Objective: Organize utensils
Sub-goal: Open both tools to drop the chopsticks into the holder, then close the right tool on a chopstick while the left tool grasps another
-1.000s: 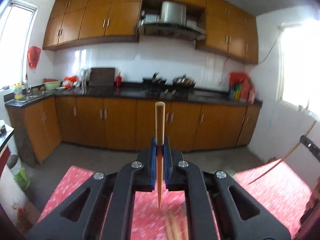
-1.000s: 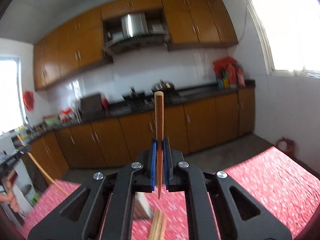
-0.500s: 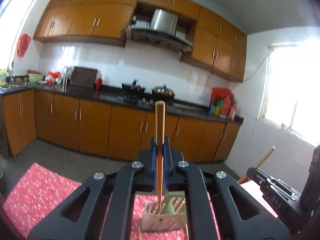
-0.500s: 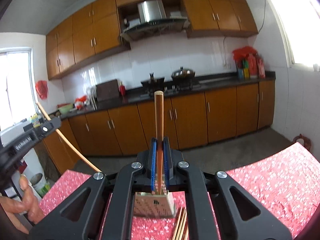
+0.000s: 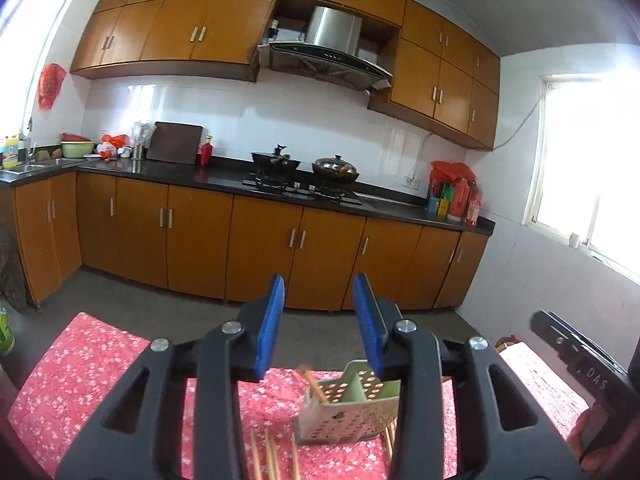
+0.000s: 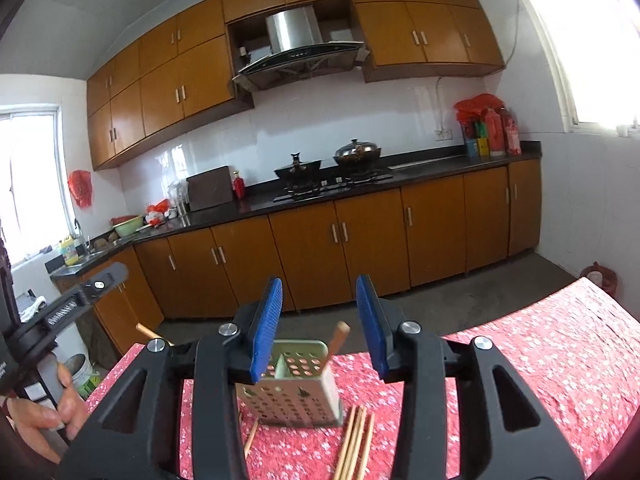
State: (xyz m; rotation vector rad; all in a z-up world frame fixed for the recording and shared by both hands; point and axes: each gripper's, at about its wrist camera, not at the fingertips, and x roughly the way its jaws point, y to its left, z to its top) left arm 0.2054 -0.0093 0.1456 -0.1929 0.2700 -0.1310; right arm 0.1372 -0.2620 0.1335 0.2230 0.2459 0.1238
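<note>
A pale green perforated utensil holder (image 5: 352, 404) (image 6: 294, 388) stands on the red flowered tablecloth (image 5: 92, 380) (image 6: 540, 344). Wooden chopsticks stand in it: one (image 5: 310, 382) in the left wrist view, one (image 6: 339, 338) in the right wrist view. Loose chopsticks lie on the cloth beside the holder (image 5: 272, 456) (image 6: 356, 440). My left gripper (image 5: 320, 324) is open and empty above the holder. My right gripper (image 6: 320, 324) is open and empty above it too. Each gripper shows at the edge of the other's view (image 5: 576, 356) (image 6: 72, 304).
Wooden kitchen cabinets (image 5: 260, 240) and a dark counter with a stove and pans (image 5: 304, 172) run along the far wall. A window (image 5: 592, 168) is at the right. The floor lies between table and cabinets.
Both grippers held an upright chopstick one second ago. Both have opened, and the chopsticks now stand in the holder. The holder has come into view below both grippers.
</note>
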